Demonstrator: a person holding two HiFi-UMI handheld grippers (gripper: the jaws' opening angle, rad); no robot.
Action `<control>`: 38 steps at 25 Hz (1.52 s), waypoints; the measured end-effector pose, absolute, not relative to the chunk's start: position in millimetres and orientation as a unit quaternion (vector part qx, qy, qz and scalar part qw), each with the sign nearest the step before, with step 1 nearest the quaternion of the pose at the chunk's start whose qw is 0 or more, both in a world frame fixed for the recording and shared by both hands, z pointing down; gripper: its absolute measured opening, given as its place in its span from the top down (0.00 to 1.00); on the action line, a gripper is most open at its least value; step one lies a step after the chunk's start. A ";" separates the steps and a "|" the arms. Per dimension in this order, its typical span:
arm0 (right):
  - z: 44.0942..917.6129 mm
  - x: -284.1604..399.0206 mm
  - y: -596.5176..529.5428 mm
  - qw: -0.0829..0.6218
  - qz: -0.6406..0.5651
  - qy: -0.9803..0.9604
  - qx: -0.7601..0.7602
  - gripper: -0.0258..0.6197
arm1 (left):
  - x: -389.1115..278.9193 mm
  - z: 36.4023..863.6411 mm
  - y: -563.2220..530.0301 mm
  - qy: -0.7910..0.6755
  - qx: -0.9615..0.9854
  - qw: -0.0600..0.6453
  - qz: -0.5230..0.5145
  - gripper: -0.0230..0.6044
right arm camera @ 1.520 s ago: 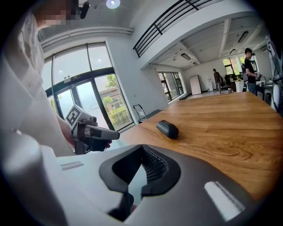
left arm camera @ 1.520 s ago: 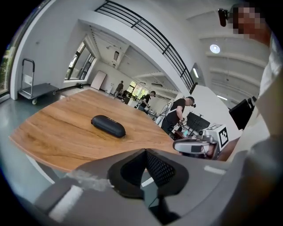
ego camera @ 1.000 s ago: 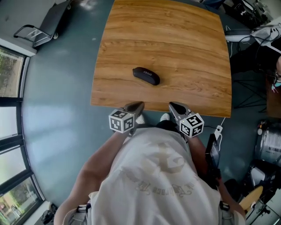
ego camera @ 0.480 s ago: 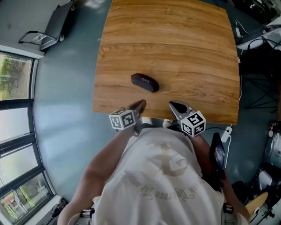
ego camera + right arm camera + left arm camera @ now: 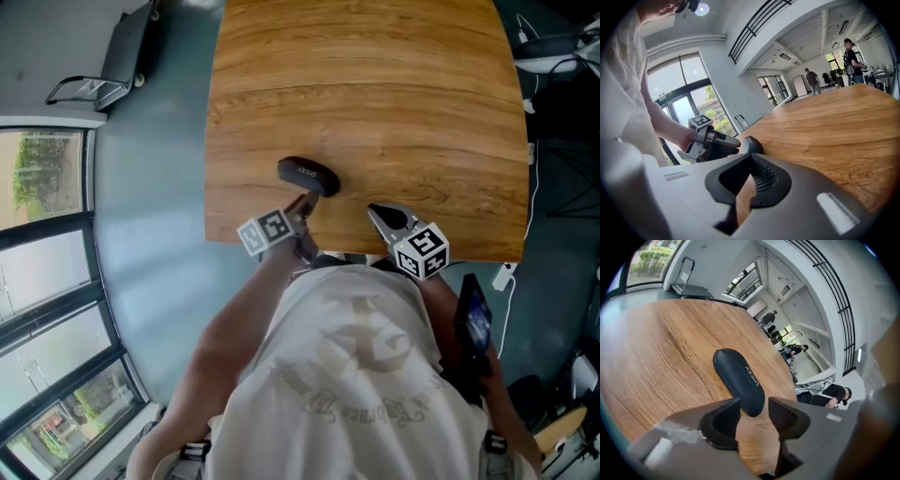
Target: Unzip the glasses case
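1. The wooden table (image 5: 375, 94) is filling most of the head view and is carrying nothing but the task's thing. Compared with a second ago, its near edge is sitting lower in the frame as the person leans in.
2. The left gripper (image 5: 302, 208) is making the biggest change. A second ago it was hanging at the table's near edge with its jaws together. Now it is reaching over the wood, rolled to one side, and its jaws are opening. In the left gripper view the near end of the case is lying just ahead of the gap between the pads, which are pressing on nothing.
3. The right gripper (image 5: 380, 214) is also coming in over the near edge, well to the right of the case. Its jaws are staying closed and empty.
4. The glasses case (image 5: 307, 175), dark and oval, is lying flat near the table's front left and is not shifting between frames.
5. The zip pull is not showing in any view. The left gripper is probably getting ready to steady the case, so the unzipping itself is not yet starting.
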State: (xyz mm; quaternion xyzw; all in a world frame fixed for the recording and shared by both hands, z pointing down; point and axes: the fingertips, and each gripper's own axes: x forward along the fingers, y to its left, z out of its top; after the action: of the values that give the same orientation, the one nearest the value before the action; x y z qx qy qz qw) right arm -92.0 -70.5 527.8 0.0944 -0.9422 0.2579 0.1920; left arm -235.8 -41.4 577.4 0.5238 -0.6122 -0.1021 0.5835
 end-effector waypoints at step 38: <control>546.0 -88.6 -65.1 0.217 0.233 -0.946 0.062 0.95 | -231.8 611.5 -55.0 -0.581 0.434 0.681 -0.098 0.42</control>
State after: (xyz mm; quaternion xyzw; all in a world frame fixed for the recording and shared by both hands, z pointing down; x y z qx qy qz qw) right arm -88.6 -65.1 546.0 0.0620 -0.9460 0.2331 0.2167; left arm -231.8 -55.0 611.5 0.4345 -0.5810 -0.0976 0.6813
